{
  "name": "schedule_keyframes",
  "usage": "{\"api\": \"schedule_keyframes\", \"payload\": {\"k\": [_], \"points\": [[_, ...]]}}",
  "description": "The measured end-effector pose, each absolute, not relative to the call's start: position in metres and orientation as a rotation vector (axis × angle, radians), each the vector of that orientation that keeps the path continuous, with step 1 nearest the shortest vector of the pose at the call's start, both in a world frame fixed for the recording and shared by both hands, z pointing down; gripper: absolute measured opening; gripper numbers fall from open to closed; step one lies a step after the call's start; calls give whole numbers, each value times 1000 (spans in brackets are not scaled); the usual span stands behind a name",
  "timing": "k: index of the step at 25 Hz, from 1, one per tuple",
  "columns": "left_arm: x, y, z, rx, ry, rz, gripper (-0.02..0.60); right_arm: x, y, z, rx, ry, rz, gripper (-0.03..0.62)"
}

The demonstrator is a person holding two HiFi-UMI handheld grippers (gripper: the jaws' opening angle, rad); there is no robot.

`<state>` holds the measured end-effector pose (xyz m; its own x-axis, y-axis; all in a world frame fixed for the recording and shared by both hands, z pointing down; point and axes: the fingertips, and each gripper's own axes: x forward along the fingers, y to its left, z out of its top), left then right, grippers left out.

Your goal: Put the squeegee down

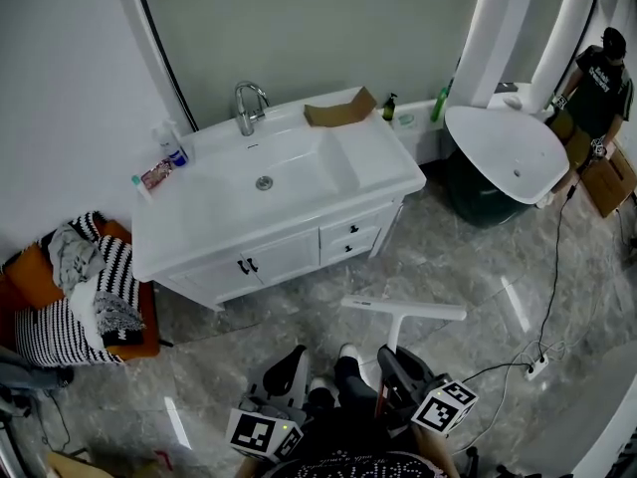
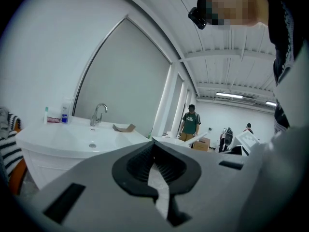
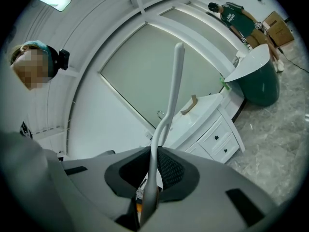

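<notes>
Two ribbed black pads (image 3: 171,170) of the right gripper (image 3: 153,178) clamp the slim white handle of the T-shaped squeegee (image 1: 403,312) — above the grey marbled floor (image 1: 468,267). Left gripper (image 2: 154,163) — closed, empty.

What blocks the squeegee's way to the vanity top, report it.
Nothing visible. The right gripper holds the squeegee; only open floor lies between it and the vanity, whose top is bare in front of the cardboard.

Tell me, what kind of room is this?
It looks like a bathroom, maybe a pretend one set up inside a big hall. There's a white sink cabinet with a faucet and little bottles on top, and an arched panel like a mirror behind it.
</notes>
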<state>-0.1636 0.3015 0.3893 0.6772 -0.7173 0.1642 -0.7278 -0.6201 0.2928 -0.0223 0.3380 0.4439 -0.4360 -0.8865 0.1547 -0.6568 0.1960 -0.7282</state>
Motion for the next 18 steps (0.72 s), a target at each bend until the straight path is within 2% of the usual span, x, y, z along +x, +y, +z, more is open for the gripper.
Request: {"api": "schedule_keyframes", "payload": {"k": [18], "points": [[-78,228,393,2608,-1165,33,5,57,255,440,-1456,2325,-984,54]]}}
